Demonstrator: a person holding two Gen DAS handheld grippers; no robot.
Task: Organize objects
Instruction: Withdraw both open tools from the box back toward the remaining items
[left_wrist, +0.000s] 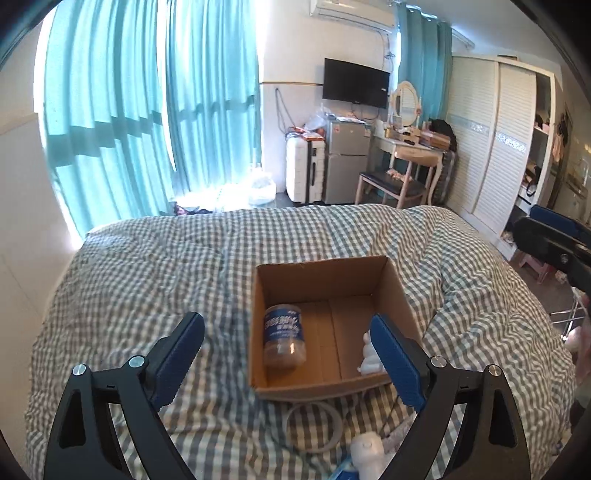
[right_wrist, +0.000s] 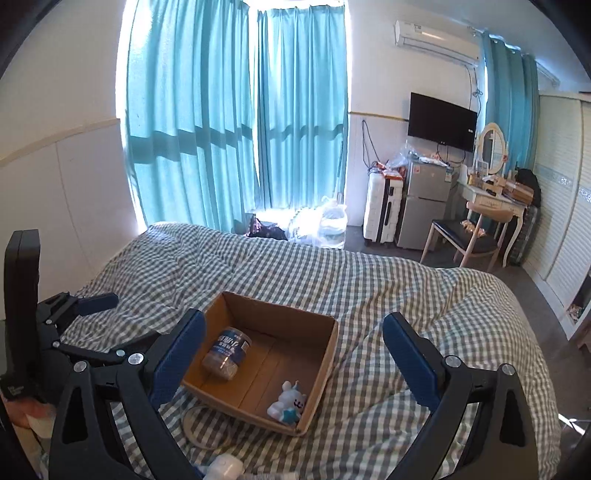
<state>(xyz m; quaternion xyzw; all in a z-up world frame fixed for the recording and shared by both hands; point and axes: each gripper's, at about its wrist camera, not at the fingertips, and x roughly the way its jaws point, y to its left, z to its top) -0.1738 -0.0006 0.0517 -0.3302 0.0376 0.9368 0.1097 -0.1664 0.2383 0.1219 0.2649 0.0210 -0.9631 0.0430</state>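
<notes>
An open cardboard box sits on the checked bed cover. Inside lie a clear jar with a blue label and a small white toy figure. A translucent ring lies on the cover in front of the box. A white object lies at the near edge. My left gripper is open and empty, above the box's near side. My right gripper is open and empty, above the box. The left gripper also shows in the right wrist view.
The checked bed cover fills the foreground. A wall runs along the bed's left side. Beyond the bed stand teal curtains, a suitcase, a small fridge, a chair and dressing table, and a wardrobe.
</notes>
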